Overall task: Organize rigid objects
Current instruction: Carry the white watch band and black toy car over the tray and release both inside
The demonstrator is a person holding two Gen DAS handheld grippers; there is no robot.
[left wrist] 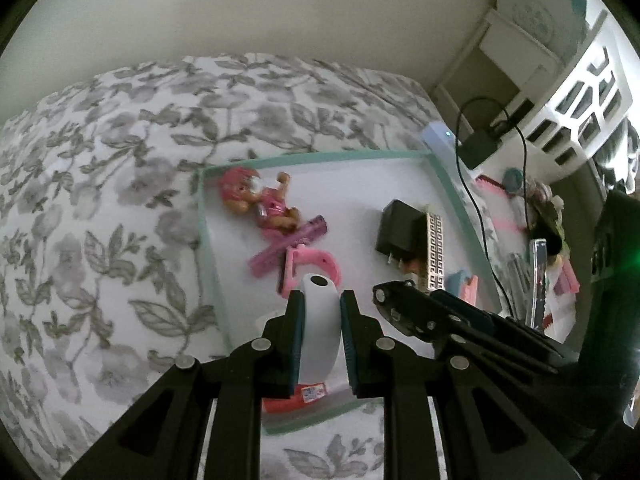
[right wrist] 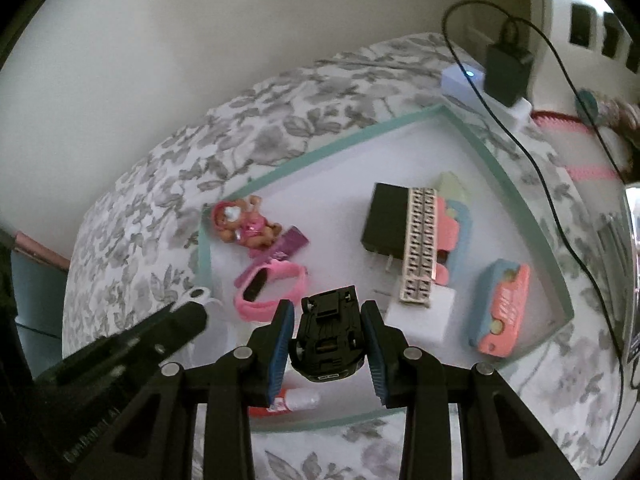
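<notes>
A shallow white tray with a teal rim lies on a flower-print bedspread. My left gripper is shut on a white rounded gadget with a dark dot on its end, held over the tray's near part. My right gripper is shut on a small black toy car, underside towards the camera, also over the tray. In the tray lie a pink-dressed toy puppy, a purple ruler, a pink wristband, a black plug adapter, a patterned white block and a blue-and-pink case.
A red-and-white tube lies in the tray under the grippers. Right of the tray sit a white charger with a black cable, pink combs, pens and clutter. A white lattice basket stands at the far right. A plain wall is behind the bed.
</notes>
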